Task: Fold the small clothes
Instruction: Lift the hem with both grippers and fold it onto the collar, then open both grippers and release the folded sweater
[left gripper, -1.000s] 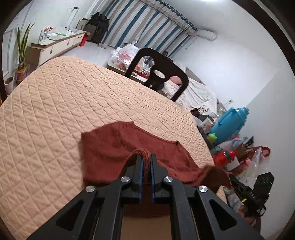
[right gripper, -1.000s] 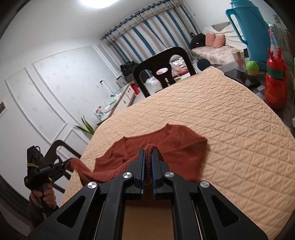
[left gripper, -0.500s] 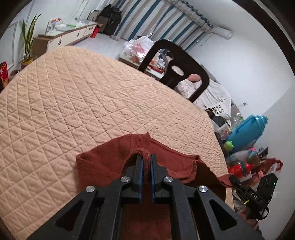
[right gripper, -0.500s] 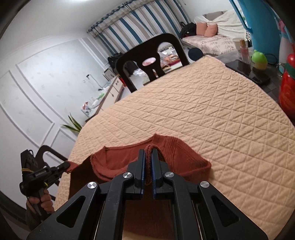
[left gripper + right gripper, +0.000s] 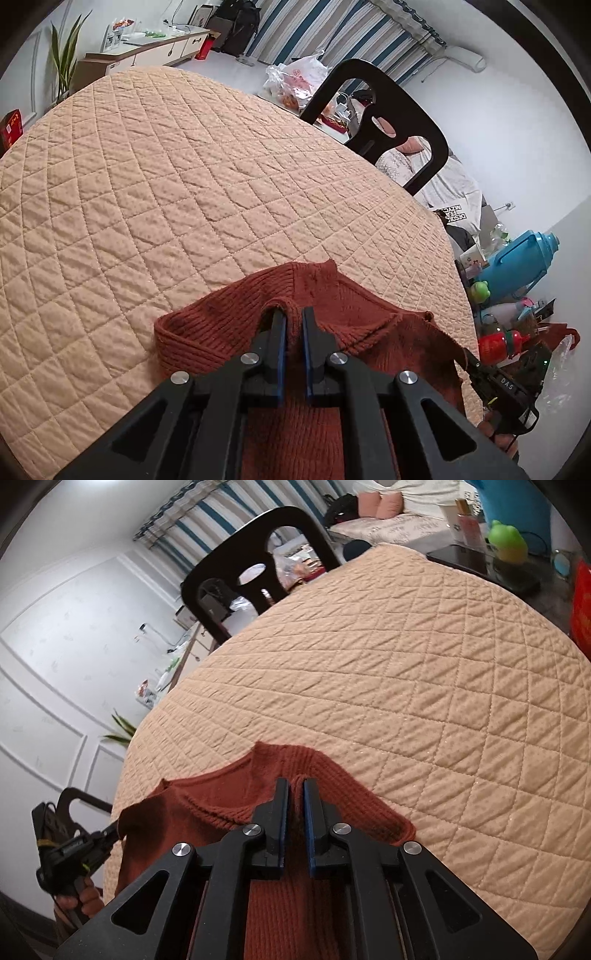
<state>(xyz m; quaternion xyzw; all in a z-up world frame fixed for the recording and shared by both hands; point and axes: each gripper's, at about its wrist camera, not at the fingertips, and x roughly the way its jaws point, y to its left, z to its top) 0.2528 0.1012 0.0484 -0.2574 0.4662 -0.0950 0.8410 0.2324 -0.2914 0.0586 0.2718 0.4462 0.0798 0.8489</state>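
Sweater (image 5: 229, 328) pulled nearer; quilt (image 5: 184, 192) beyond lies open.

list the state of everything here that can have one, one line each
left gripper: shut on a fold of the sweater
right gripper: shut on a fold of the sweater
sweater: rust knit, lying partly on the quilted cover, bunched at both grips
quilted cover: spread flat
black chair: upright, unoccupied

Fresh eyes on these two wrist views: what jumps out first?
The rust-red knit sweater at the near edge of the peach quilted cover, with its hem pinched at two spots, by the left tongs and the right tongs. Next, the black chair at the far side. Then the blue thermos amid clutter at right in the left view.
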